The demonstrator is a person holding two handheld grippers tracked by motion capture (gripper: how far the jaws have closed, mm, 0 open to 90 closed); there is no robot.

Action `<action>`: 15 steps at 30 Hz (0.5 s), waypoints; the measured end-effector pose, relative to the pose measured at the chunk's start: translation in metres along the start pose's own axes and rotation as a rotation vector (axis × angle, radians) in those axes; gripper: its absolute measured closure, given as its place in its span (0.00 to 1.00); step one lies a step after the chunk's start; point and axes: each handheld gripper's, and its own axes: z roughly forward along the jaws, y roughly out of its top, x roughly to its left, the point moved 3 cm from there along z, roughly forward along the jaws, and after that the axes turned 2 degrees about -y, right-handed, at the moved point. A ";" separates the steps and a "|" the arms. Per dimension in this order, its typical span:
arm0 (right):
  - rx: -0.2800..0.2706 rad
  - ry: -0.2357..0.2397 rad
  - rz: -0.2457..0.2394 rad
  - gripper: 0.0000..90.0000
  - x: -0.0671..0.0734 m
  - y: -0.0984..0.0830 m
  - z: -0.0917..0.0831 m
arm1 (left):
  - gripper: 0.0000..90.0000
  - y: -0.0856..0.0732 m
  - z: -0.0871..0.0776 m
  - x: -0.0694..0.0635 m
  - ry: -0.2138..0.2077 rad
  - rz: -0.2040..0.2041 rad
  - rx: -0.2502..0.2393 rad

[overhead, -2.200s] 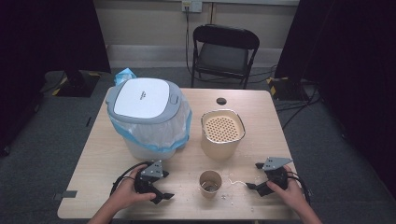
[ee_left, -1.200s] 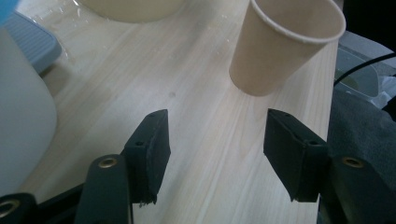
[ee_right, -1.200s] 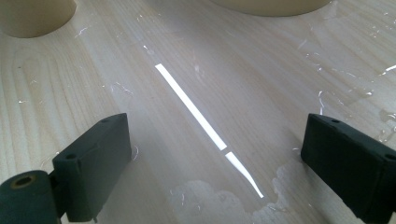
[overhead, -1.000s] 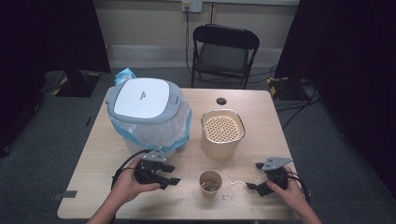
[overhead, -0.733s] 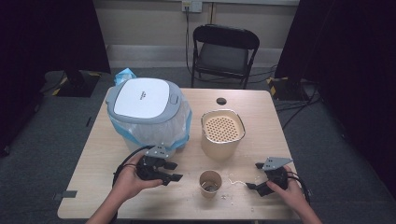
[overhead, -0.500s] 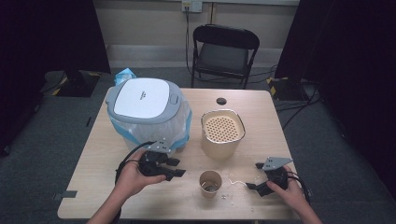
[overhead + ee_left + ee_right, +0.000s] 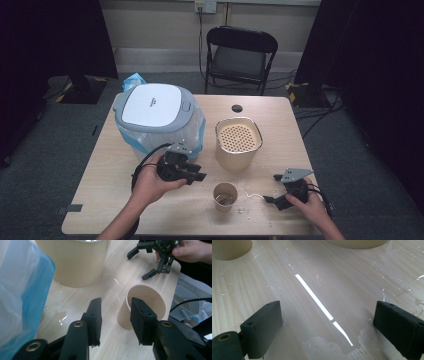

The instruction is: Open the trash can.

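1. Looks like a lab / recording studio room, not a home.
2. Black curtains (image 7: 45, 55) hang on both sides w/ a bare pale wall behind; grey carpet floor (image 7: 65, 165).
3. One plain wood surface (image 7: 280, 125) stands alone mid-room, w/ a black folding chair (image 7: 239, 57) pushed behind it.
4. Wall outlet (image 7: 205, 6) w/ a cable running down; more cables and yellow-black tape on the floor at right (image 7: 305, 95).
5. A dark stand base sits on the floor at left (image 7: 80, 90).

Left tool (image 7: 196, 176) lifted toward paper cup (image 7: 225, 196); its jaws narrowing.
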 end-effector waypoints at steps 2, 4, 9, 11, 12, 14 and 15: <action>0.001 0.000 0.001 0.08 0.000 0.000 0.000 | 0.71 0.003 0.001 -0.001 0.003 -0.001 -0.001; 0.001 0.000 0.000 0.08 0.000 0.000 0.000 | 0.73 0.010 0.002 -0.004 0.015 0.008 0.006; 0.000 0.000 0.000 0.08 0.000 0.000 0.000 | 0.79 0.020 0.001 -0.007 0.016 0.007 0.011; 0.000 0.000 0.000 0.08 0.000 0.000 0.000 | 0.80 0.025 0.000 -0.008 0.018 0.000 0.011; 0.001 0.000 0.001 0.08 0.000 0.000 0.000 | 0.81 0.027 -0.001 -0.007 0.022 -0.002 0.005; 0.001 0.000 0.001 0.08 0.000 0.000 0.000 | 0.83 0.032 -0.003 -0.007 0.023 -0.006 0.005; 0.001 0.000 0.001 0.08 0.000 0.000 0.000 | 0.83 0.033 -0.003 -0.007 0.030 -0.010 0.002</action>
